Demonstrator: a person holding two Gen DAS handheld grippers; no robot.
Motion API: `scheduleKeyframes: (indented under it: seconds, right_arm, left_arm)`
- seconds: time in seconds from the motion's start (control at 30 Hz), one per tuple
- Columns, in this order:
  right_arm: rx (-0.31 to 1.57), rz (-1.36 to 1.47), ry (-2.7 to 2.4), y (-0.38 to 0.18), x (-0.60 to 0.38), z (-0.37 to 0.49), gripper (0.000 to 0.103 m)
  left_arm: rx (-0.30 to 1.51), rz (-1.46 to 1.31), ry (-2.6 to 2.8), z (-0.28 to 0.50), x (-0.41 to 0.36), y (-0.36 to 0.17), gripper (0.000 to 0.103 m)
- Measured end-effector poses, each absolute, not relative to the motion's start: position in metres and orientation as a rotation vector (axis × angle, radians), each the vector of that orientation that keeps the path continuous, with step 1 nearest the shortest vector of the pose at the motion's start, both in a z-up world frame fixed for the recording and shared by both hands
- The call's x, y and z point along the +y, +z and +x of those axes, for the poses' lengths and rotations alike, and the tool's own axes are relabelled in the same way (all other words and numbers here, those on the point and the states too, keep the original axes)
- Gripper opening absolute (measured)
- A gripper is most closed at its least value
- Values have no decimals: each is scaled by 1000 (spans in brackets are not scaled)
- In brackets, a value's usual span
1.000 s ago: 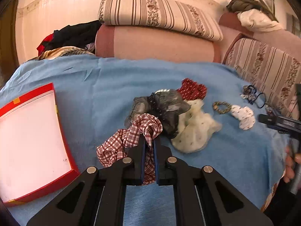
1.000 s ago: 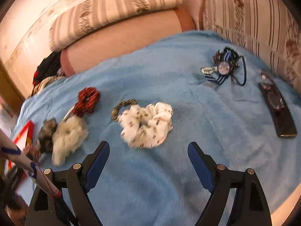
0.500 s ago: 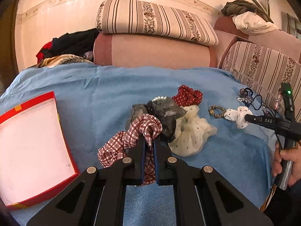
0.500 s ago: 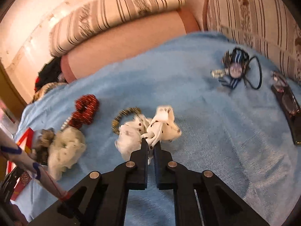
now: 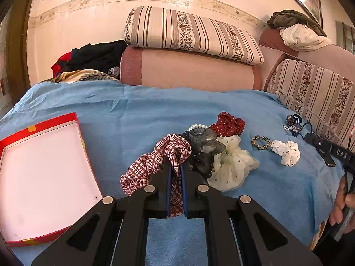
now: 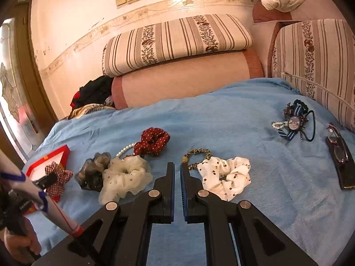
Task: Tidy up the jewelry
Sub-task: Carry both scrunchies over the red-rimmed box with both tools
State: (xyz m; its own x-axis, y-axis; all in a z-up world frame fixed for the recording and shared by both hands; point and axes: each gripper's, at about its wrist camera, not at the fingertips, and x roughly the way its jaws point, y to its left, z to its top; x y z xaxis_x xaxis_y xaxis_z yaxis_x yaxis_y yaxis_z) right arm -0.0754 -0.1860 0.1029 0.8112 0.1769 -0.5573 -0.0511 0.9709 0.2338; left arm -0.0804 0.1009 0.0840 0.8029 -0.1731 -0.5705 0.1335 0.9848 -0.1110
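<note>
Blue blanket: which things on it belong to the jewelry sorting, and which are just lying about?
Job:
red-and-white checked scrunchie in left gripper
white dotted scrunchie
dark red dotted scrunchie
leopard-print hair tie
red-rimmed box

Lying about:
eyeglasses
striped cushion

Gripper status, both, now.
Left gripper: shut on the red checked scrunchie.
Right gripper: shut, holding nothing.
</note>
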Motion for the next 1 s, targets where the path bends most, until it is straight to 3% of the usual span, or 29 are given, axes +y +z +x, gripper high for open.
scheduleKeyframes:
  seconds: [0.03, 0.1, 0.13, 0.27, 0.43, 0.47, 0.5, 0.57, 0.8, 1.0]
  right_arm:
    - [629, 202, 91, 104, -192, -71, 13]
    - [688, 229, 39, 100, -207, -60, 74]
    - [714, 284, 28, 96, -219, -55, 80]
    - [784, 367, 3, 77, -240, -39, 77]
    - [902, 365, -8, 40, -235, -6, 63]
    - [932, 365, 14, 31, -231, -1, 37]
    - [947, 384, 37, 26, -229, 1, 21]
    - [918, 371, 39, 30, -225, -3, 14]
    - [712, 243, 126, 87, -188, -41, 13]
    - [709, 266, 274, 103, -146, -53, 13]
  left_arm:
    - [618, -68, -162, -81, 102, 84, 8]
    - [626, -69, -164, -81, 103, 83, 8]
    - [631, -65, -162, -81, 103, 82, 8]
    - [629, -66, -164, -81, 104, 83, 8]
    - [625, -56, -164, -83, 103, 83, 8]
    - [624, -55, -162, -83, 104, 84, 8]
    - [622, -54, -155, -84, 105, 84, 8]
    - [621, -64, -147, -84, 110, 84, 8]
    - [616, -83, -123, -85, 119, 86, 8]
    - [607, -90, -107, -87, 125, 90, 8]
